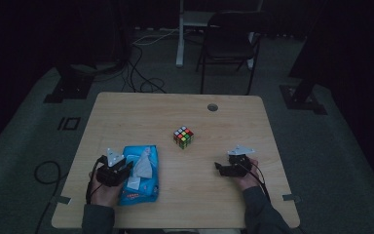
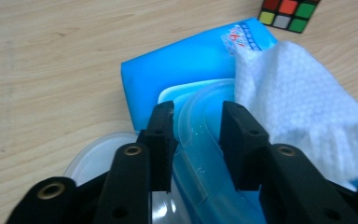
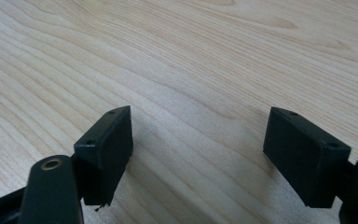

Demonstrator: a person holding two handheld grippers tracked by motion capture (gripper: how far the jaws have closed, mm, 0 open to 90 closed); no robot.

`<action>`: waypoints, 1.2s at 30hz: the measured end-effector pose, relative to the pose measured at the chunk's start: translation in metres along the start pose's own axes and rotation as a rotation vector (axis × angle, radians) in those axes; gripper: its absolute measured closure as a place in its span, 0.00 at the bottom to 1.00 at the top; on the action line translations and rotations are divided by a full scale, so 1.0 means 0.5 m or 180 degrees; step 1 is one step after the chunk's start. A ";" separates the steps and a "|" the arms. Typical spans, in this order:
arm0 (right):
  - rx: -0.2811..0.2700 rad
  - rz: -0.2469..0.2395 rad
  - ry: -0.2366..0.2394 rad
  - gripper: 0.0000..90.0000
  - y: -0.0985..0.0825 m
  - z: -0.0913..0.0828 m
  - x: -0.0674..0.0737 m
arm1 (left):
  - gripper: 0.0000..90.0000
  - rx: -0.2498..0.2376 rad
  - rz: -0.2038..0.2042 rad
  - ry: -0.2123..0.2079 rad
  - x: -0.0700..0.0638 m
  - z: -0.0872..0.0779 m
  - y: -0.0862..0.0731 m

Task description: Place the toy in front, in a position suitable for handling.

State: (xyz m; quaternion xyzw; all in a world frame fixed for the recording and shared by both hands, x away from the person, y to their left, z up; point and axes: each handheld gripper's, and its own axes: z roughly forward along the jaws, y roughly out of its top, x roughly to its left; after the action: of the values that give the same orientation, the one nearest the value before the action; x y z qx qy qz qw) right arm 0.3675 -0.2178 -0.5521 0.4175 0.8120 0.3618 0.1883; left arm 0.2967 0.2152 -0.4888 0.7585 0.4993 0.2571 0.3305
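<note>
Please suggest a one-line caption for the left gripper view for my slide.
Left gripper straddling the open clear lid of a blue wet-wipe pack, one white wipe pulled up beside it.

The tabletop (image 3: 205, 51) is pale matt wood grain, the wipes pack (image 2: 186, 70) glossy blue plastic film with a clear shiny lid (image 2: 200, 140), and the wipe (image 2: 298, 107) soft dimpled white cloth.

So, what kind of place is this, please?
Probably a recording room or lab, not a home. A plain wooden table stands alone on grey carpet, with dark curtains around it, loose cables on the floor and a folding chair behind. On the table lie a wet-wipes pack and a puzzle cube.
</note>
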 end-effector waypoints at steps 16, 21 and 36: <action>0.0001 0.0000 0.0001 0.26 0.000 0.000 0.000 | 0.84 0.0103 0.0154 0.0030 0.042 0.036 0.031; 0.0001 0.0000 0.0001 0.26 0.000 0.000 0.000 | 0.84 0.0120 0.0133 0.0003 0.072 0.057 0.049; 0.0000 0.0000 0.0000 0.26 0.000 0.000 0.000 | 0.77 -0.0206 -0.0020 -0.0165 0.058 0.021 0.082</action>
State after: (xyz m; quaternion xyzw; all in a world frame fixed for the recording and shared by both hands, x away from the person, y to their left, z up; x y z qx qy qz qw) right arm 0.3675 -0.2178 -0.5521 0.4175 0.8120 0.3618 0.1883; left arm 0.3393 0.2281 -0.4628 0.7522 0.4844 0.2523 0.3685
